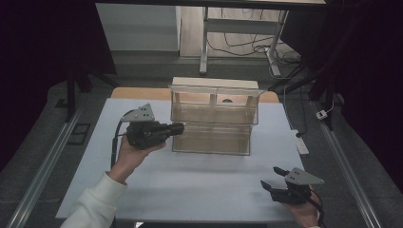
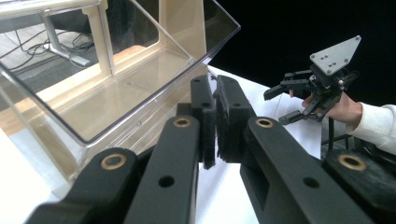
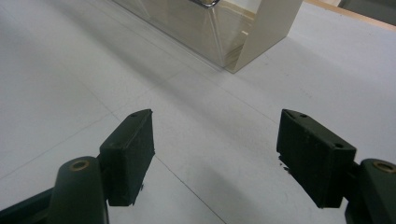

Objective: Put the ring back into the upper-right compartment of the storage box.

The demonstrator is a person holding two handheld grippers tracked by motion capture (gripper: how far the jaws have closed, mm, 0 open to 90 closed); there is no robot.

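The fingers (image 2: 205, 121) of the left gripper (image 1: 177, 127) are closed beside the clear box (image 1: 214, 118); the right gripper (image 1: 273, 178), near right, is open.

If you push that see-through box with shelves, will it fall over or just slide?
The clear box would probably slide: it has a wide base sitting flat on the smooth white table. It looks like stiff plastic, empty, so likely light. Pushed up high by the left hand-held gripper, it might tip backward.
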